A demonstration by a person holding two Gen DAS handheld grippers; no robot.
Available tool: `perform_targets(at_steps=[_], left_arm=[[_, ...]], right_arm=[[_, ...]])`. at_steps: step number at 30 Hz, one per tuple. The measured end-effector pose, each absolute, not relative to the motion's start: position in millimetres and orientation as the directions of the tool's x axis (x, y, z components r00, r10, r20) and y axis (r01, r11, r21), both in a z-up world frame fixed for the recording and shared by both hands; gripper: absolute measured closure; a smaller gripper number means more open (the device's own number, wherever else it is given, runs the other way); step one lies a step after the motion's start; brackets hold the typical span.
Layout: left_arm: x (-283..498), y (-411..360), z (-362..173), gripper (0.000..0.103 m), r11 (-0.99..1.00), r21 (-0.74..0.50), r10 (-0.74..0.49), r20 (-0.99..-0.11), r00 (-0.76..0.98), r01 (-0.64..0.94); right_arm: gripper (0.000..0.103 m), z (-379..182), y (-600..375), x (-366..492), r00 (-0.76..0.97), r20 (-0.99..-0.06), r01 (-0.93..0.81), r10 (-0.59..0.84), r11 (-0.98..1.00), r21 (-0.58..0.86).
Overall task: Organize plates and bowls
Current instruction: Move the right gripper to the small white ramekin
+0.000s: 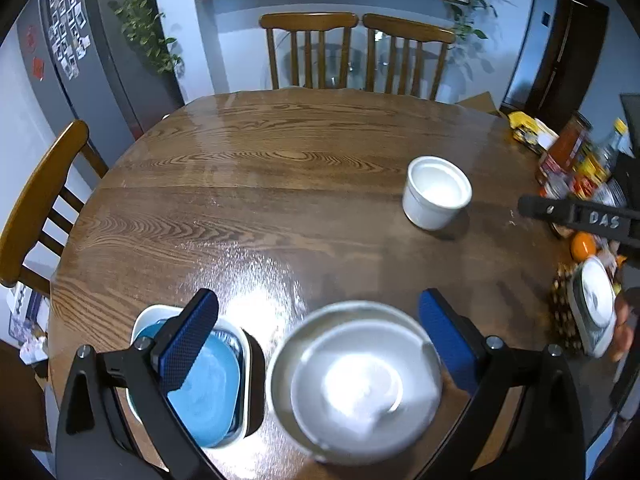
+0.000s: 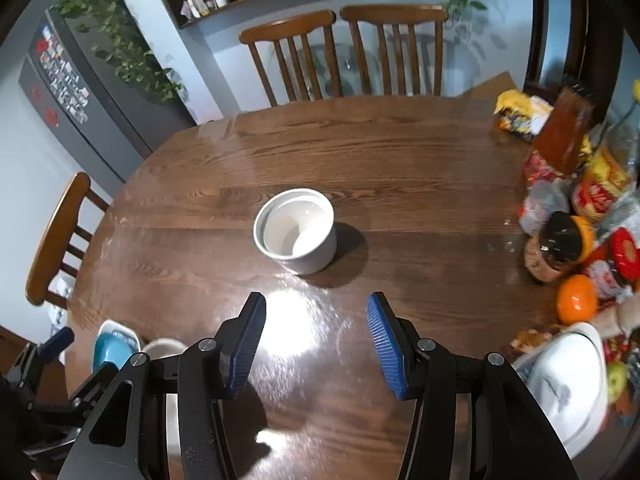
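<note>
Fingers (image 2: 256, 344) of my right gripper (image 2: 316, 344) are standing spread and empty, aiming at the white ramekin (image 2: 296, 230) mid-frame on the bench (image 2: 400, 168). I am judging it best to straddle one wall squarely before closing. My left gripper (image 1: 320, 344) is hanging open over a white bowl (image 1: 356, 384). "DAS" is readable at right.

Wooden table (image 2: 400, 184), two chairs (image 2: 344, 52) behind it, jars and packets (image 2: 568, 184) crowding its right edge, orange (image 2: 577, 298) among them

White ramekin (image 2: 295, 230) upright on the wooden table (image 2: 400, 184), beyond the parted, empty right tongs (image 2: 316, 346).
</note>
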State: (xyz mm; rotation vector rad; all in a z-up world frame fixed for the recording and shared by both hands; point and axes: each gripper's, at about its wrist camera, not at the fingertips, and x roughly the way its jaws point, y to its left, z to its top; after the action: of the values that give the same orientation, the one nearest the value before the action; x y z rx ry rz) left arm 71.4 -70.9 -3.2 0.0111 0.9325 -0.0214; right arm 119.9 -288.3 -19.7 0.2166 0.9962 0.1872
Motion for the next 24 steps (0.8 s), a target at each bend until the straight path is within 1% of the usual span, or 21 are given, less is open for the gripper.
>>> perform_targets(at_steps=[9, 17, 19, 20, 21, 22, 24], left_arm=[[125, -83, -3, 0.003, 1.000, -0.024, -0.024, -0.822, 0.568, 0.008], [159, -102, -15, 0.003, 0.999, 0.031, 0.004, -0.842, 0.539, 0.041], [165, -104, -19, 0.003, 0.999, 0.032, 0.004, -0.848, 0.529, 0.044], [168, -105, -21, 0.003, 0.999, 0.030, 0.002, -0.850, 0.527, 0.045], [172, -106, -23, 0.003, 0.998, 0.030, 0.001, -0.853, 0.522, 0.046], [174, -106, -24, 0.003, 0.998, 0.031, 0.003, -0.854, 0.520, 0.046], [179, -108, -26, 0.003, 0.998, 0.029, -0.001, -0.856, 0.517, 0.049]], right_arm=[[0.050, -53, -290, 183, 0.460, -0.834, -0.003, 0.304, 0.940, 0.341], [0.050, -79, -287, 211, 0.402, -0.851, -0.002, 0.339, 0.929, 0.369], [0.056, -83, -286, 213, 0.395, -0.848, -0.017, 0.355, 0.925, 0.379], [0.065, -86, -286, 215, 0.383, -0.847, -0.025, 0.369, 0.921, 0.390], [0.071, -89, -287, 218, 0.373, -0.847, -0.027, 0.378, 0.917, 0.397], [0.073, -91, -287, 219, 0.368, -0.851, -0.025, 0.374, 0.919, 0.393], [0.080, -93, -290, 220, 0.370, -0.854, -0.031, 0.367, 0.923, 0.383]])
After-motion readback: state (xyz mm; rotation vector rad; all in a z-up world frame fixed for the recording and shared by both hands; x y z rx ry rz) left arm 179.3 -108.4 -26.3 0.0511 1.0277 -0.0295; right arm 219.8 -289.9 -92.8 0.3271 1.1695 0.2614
